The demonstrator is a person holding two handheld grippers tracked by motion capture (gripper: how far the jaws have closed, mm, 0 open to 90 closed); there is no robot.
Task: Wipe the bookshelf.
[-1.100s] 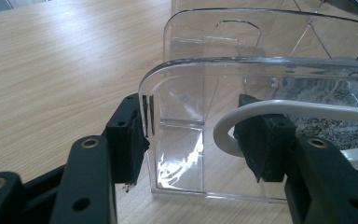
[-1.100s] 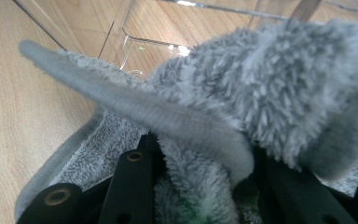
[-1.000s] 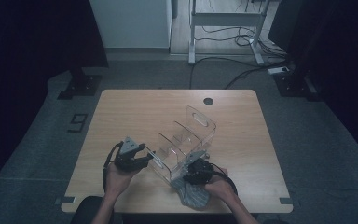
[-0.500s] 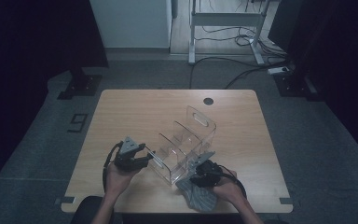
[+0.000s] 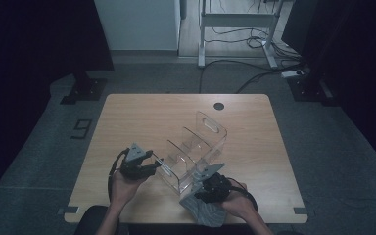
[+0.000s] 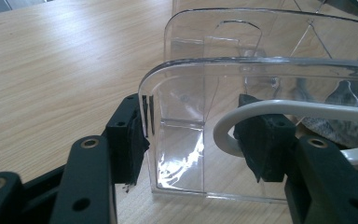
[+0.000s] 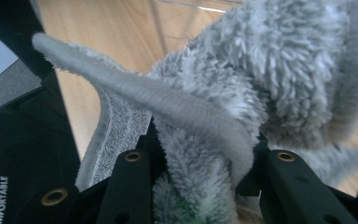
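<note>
Dark grey carpet surrounds a pale wooden table that sits mid-frame in the high view, with cables and a white desk frame at the upper edge. Both forearms enter from the bottom edge. At lower left of centre the left hand holds the left gripper pointing right, level with the tabletop; in the left gripper view its jaws straddle the near end wall of a clear acrylic organizer, one pad outside against the rounded corner, the other inside, so they are clamped on that wall. At lower centre right the right hand holds the right gripper angled toward the upper left, just beside the organizer's near corner. Its jaws are closed on a grey fluffy cloth, bunched between the pads with a ribbed hem crossing the right gripper view; in the high view the cloth hangs below the gripper toward the table's bottom edge
</note>
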